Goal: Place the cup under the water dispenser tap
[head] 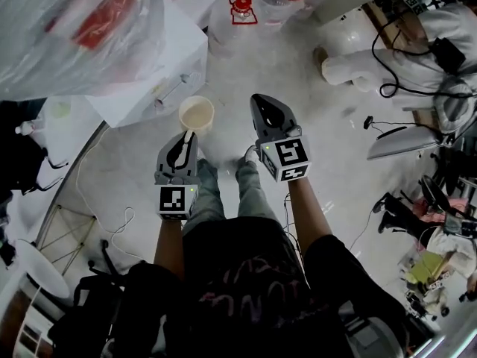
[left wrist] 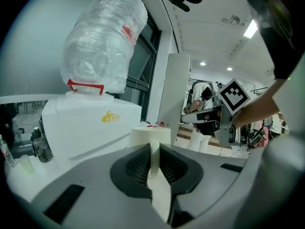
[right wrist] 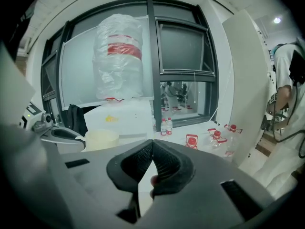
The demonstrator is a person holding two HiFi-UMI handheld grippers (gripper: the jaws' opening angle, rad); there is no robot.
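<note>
A person's left gripper (left wrist: 153,151) pinches the cup (head: 197,115) by its rim, beside the water dispenser (left wrist: 90,128); the right gripper (right wrist: 152,149) is closed and empty; that thin, one-sided hold could let the cup tilt, crumple or slip before placement.

Red-capped jugs (head: 242,10) on floor; small bottles (right wrist: 166,126) beside window (right wrist: 183,46).

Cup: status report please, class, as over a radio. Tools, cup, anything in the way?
Left tool shut on cup wall. Right tool shut, empty. Cup upright, short of dispenser; tap not in view. Nothing seen blocking.
</note>
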